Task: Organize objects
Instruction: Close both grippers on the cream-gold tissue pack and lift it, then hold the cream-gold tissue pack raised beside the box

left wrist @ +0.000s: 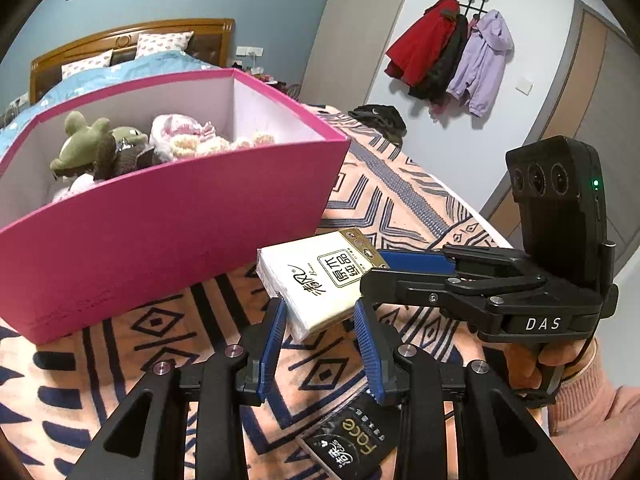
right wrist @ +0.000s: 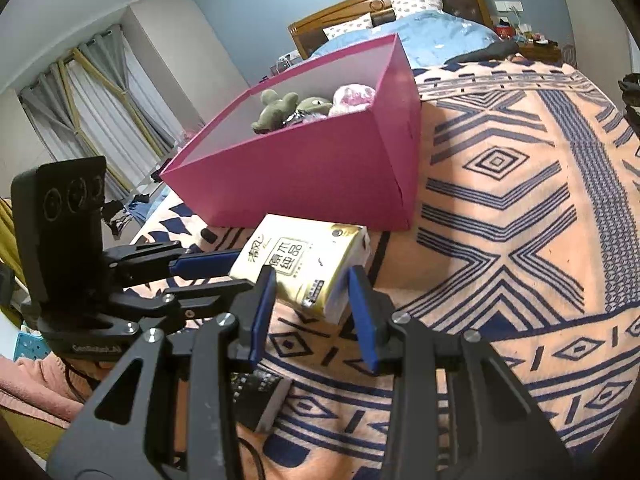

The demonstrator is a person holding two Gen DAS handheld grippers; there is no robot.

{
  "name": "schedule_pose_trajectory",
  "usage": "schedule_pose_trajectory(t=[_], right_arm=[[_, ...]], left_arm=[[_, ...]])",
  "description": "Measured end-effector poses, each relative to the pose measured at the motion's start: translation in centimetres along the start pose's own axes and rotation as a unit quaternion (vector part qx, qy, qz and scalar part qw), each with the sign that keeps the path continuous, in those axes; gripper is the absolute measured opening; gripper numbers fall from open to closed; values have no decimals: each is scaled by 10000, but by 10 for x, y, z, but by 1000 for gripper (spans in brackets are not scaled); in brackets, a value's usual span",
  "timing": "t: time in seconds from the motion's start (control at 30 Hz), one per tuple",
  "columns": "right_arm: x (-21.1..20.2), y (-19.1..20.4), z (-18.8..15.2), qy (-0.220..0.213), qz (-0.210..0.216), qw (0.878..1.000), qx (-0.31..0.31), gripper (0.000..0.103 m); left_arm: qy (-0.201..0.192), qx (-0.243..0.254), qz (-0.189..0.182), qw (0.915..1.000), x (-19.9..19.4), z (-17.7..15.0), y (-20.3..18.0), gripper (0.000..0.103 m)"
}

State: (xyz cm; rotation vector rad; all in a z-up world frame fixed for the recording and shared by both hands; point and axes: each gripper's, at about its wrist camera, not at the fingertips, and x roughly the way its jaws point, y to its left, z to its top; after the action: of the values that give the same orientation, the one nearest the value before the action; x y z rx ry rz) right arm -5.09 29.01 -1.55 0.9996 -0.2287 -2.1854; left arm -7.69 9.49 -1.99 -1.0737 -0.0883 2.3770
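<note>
Nearest, a black tissue packet with gold lettering (left wrist: 352,436) lies flat on the peach-and-navy patterned blanket (right wrist: 520,240), beneath both grippers. Above it, the left gripper (left wrist: 320,316) and the right gripper (right wrist: 312,288) each clamp one end of the same white-and-gold rectangular tissue pack (left wrist: 320,280), held tilted and clear of the blanket. A hand in a pink sleeve (left wrist: 528,372) grips the right handle. Just beyond the pack stands the open magenta cardboard box (left wrist: 172,236), resting on the blanket and containing a green plush toy (left wrist: 92,148) and pink-and-cream knitted items (left wrist: 192,140). Farthest, a wooden headboard (left wrist: 132,36).
</note>
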Motion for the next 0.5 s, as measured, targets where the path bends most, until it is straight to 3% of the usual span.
schedule_pose_trajectory(t=[0.5], right_arm=[[-12,12,5,-146,5,9998,-112,40]], left_arm=[[-205,163,67,9996,-15,6,-9,35]])
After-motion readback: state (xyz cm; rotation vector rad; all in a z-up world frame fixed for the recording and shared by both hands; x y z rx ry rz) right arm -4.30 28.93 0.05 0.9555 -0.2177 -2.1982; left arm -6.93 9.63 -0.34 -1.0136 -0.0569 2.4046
